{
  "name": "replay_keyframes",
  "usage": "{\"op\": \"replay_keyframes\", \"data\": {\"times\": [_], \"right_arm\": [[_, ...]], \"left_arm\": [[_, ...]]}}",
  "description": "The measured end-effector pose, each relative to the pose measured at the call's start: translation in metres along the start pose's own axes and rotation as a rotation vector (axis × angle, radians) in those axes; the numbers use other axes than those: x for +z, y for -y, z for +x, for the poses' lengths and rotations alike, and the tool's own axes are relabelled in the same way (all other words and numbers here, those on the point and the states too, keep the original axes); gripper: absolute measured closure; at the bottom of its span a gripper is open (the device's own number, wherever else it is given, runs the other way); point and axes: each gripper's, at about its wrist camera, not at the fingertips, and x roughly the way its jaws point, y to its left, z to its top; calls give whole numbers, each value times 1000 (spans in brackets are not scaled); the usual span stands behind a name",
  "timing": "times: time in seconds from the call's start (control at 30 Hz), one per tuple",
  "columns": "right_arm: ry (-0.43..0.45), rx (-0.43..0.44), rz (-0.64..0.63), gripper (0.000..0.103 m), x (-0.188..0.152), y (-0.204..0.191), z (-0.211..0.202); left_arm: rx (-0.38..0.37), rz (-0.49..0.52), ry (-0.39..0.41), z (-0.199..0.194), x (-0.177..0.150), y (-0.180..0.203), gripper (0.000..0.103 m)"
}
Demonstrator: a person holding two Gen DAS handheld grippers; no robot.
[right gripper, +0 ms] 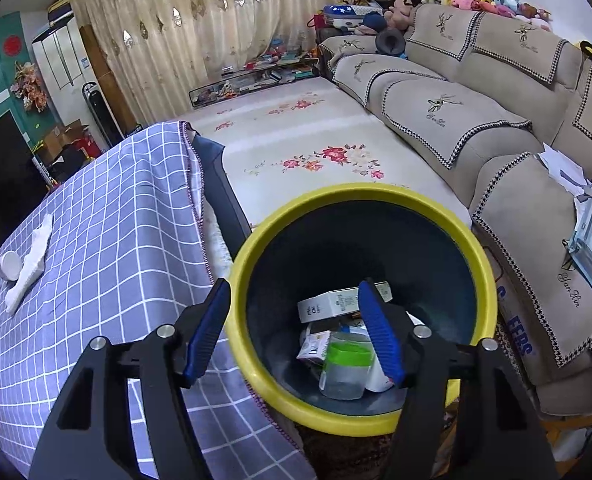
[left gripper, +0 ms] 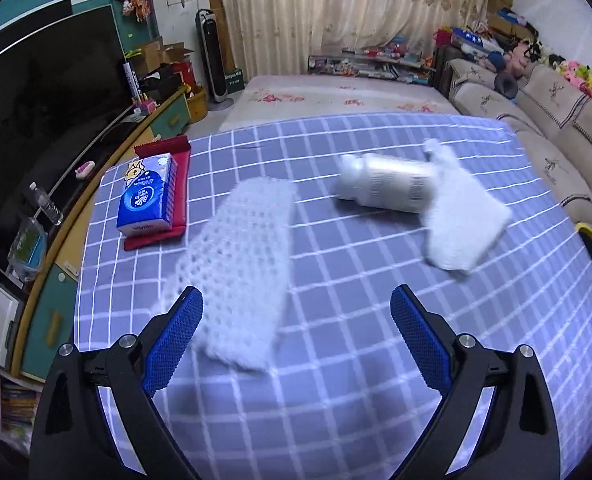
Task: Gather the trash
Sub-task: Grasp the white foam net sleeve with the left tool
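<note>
Right wrist: bin point(right gripper: 359, 420) contents, left: bottle point(left gripper: 383, 188)

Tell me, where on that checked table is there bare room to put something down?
The checked cloth is bare between the mesh foam sleeve and the white tissue. The far-left corner is crowded with the tissue pack; the white bottle touches the tissue.

My desk cloth point(left gripper: 335, 280) is showing lavender-grey with a white grid. At ten o'clock a blue tissue pack point(left gripper: 148, 196) is sitting on a red wrapper point(left gripper: 182, 184). A white bottle point(left gripper: 383, 188) is lying at one o'clock. My bin point(right gripper: 256, 376) is showing a yellow rim and dark inside, with a green-banded cup point(right gripper: 345, 364).
</note>
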Motion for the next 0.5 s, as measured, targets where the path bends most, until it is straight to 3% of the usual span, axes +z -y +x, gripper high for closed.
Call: {"op": "replay_keyframes", "data": {"times": [0.17, 0.5], "right_arm": [[7, -2, -17, 39, 2, -13, -1], [11, -2, -45, 38, 6, -31, -3]], "left_arm": [[31, 14, -29, 24, 9, -19, 9], [-5, 16, -68, 47, 11, -31, 9]]}}
